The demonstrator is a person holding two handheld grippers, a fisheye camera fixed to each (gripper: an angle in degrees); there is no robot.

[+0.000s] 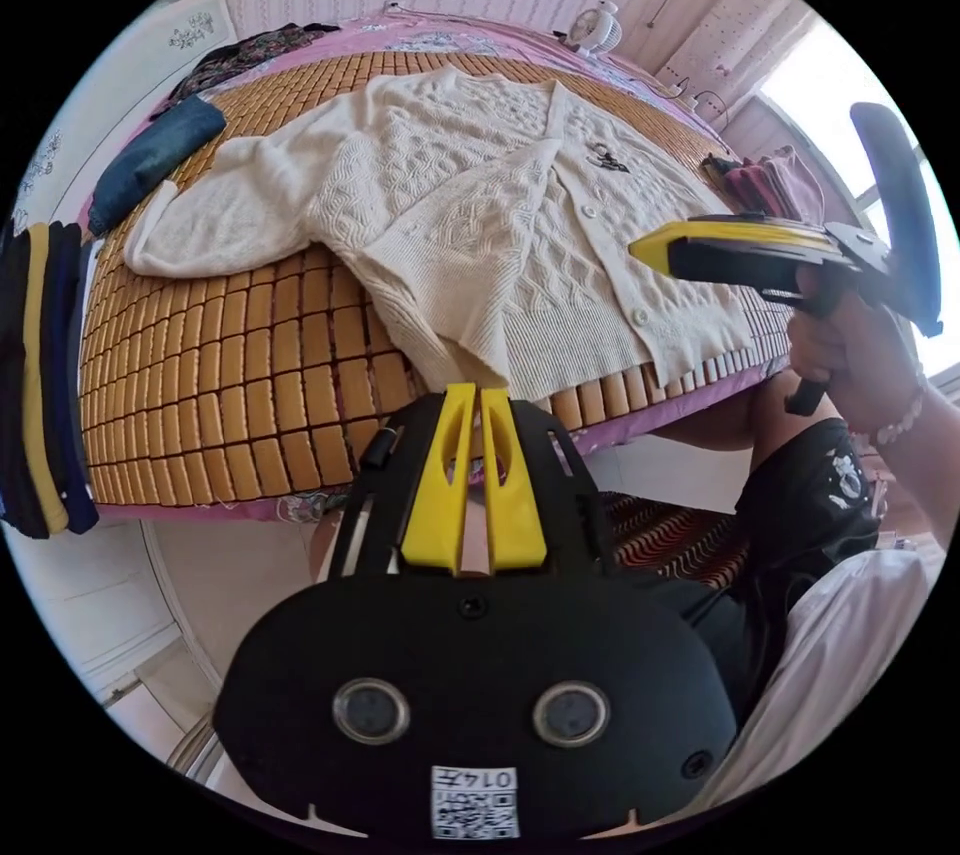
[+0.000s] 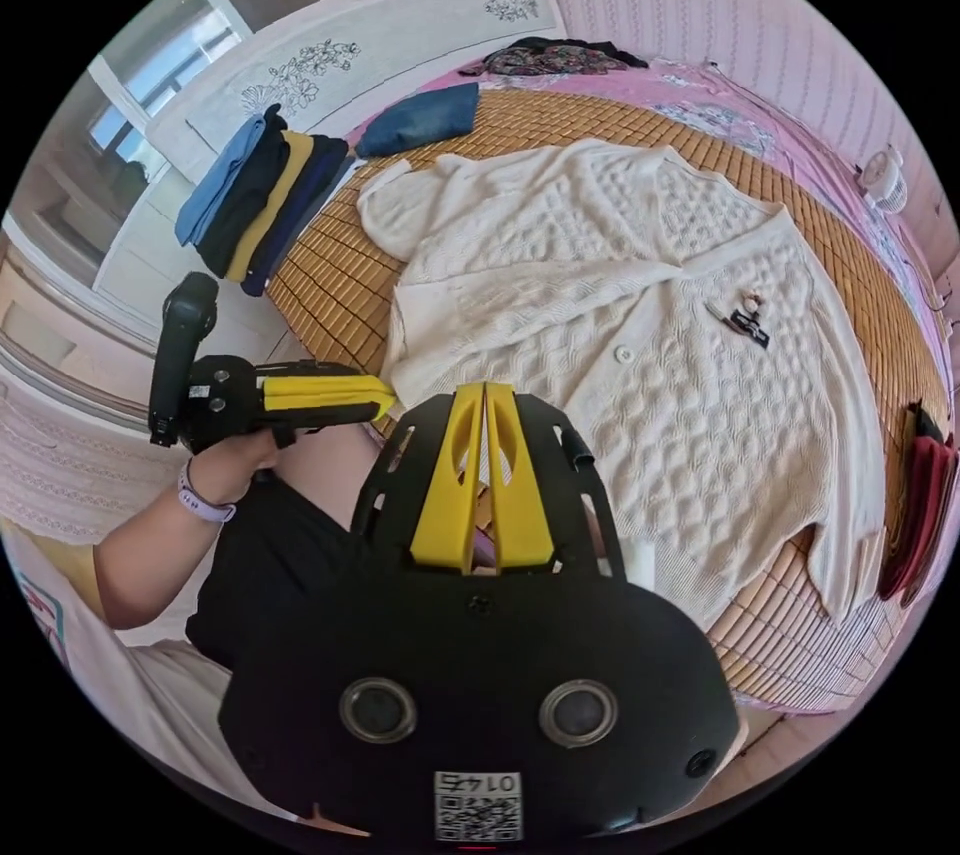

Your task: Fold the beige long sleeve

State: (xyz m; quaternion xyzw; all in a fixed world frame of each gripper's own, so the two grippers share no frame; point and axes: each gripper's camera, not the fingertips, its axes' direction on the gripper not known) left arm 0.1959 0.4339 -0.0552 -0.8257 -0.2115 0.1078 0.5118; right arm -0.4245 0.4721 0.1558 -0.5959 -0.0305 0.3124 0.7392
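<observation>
The beige knit cardigan [image 1: 520, 225] lies face up on a bamboo mat [image 1: 230, 375] on the bed, buttoned, with a small dark brooch [image 1: 605, 157] on the chest. One sleeve [image 1: 440, 255] is folded across its front, and the other sleeve [image 1: 220, 215] stretches out sideways. My left gripper [image 1: 478, 390] is shut and holds nothing, its tips at the bed edge just short of the folded sleeve's cuff. My right gripper [image 2: 483, 387] is also shut and holds nothing, above the hem of the cardigan [image 2: 640, 375]. A hand holds the right gripper [image 1: 640, 250] over the hem corner. The left gripper [image 2: 385, 392] sits beside the cardigan's near corner.
Folded blue jeans [image 1: 150, 155] lie by the spread sleeve. A stack of dark and yellow clothes [image 2: 260, 195] sits at the mat's end, and dark red clothes [image 2: 915, 505] at the other end. A small fan [image 1: 595, 25] stands by the wall. The person's legs are at the bed edge.
</observation>
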